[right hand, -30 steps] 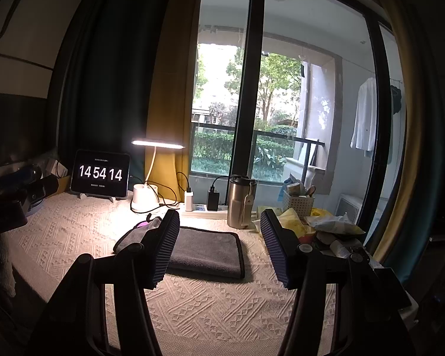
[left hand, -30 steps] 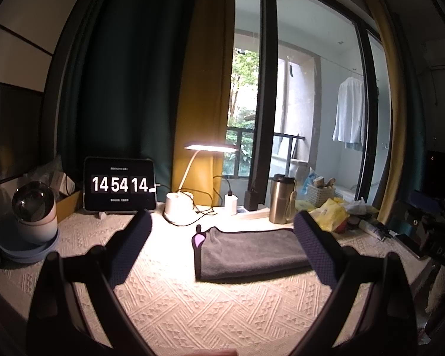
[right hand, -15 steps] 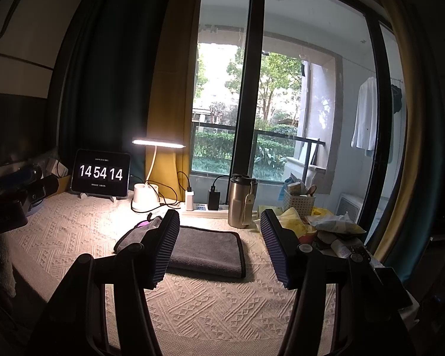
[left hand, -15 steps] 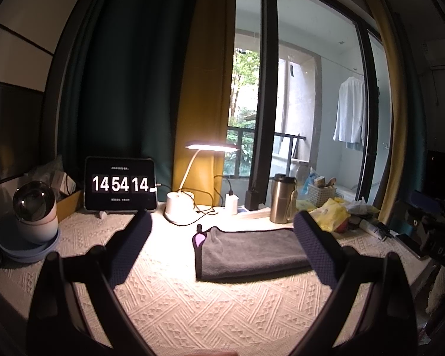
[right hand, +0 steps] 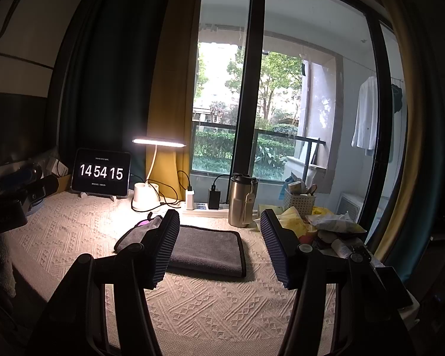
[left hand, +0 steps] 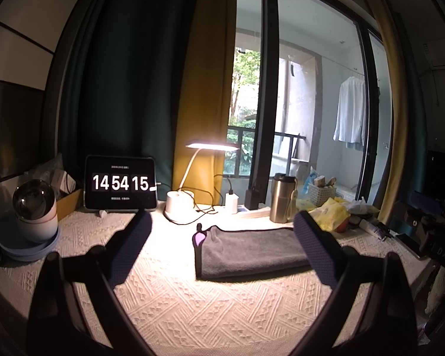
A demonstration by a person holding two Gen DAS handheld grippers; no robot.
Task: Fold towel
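A dark grey towel (left hand: 249, 250) lies folded flat on the cream textured table cover, with a purple tag at its left end. It also shows in the right wrist view (right hand: 206, 250), partly hidden behind the left finger. My left gripper (left hand: 222, 237) is open and empty, held above the table in front of the towel. My right gripper (right hand: 219, 238) is open and empty, held above the table just before the towel's near edge. Neither gripper touches the towel.
Behind the towel stand a lit white desk lamp (left hand: 180, 207), a tablet clock (left hand: 120, 182), a steel tumbler (left hand: 281, 197) and a power strip (right hand: 206, 209). Stacked bowls (left hand: 34, 222) sit at left. Yellow bags and clutter (right hand: 317, 225) crowd the right edge.
Nothing has visibly moved; only the clock reading has advanced by a second.
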